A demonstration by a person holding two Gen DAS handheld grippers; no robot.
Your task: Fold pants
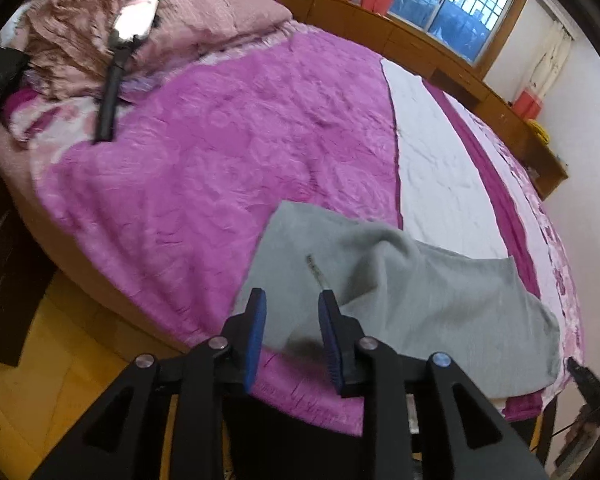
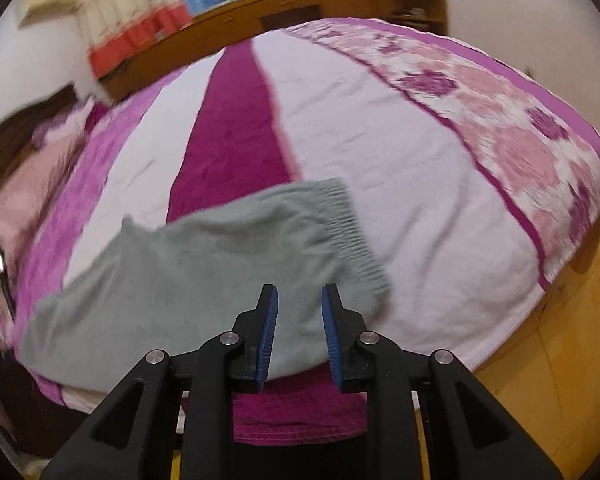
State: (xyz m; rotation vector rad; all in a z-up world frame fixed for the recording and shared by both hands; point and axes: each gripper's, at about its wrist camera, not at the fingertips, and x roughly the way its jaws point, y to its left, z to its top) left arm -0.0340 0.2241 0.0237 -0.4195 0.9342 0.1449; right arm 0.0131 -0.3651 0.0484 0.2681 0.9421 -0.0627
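The grey-green pants (image 1: 412,300) lie folded on the near edge of the bed (image 1: 204,152). In the right wrist view the pants (image 2: 188,272) show a ribbed elastic waistband (image 2: 352,236) on their right side. My left gripper (image 1: 292,300) is open and empty, hovering over the near left part of the pants. My right gripper (image 2: 299,294) is open and empty, above the near edge of the pants just left of the waistband. Neither gripper holds the cloth.
The bed carries a purple blanket and a white and magenta striped sheet (image 2: 340,120). A crumpled pink quilt (image 1: 100,32) and a black-handled tool (image 1: 112,92) lie at the head. Wooden cabinets (image 1: 460,60) and a window (image 1: 456,4) stand behind. Yellow floor (image 2: 560,360) surrounds the bed.
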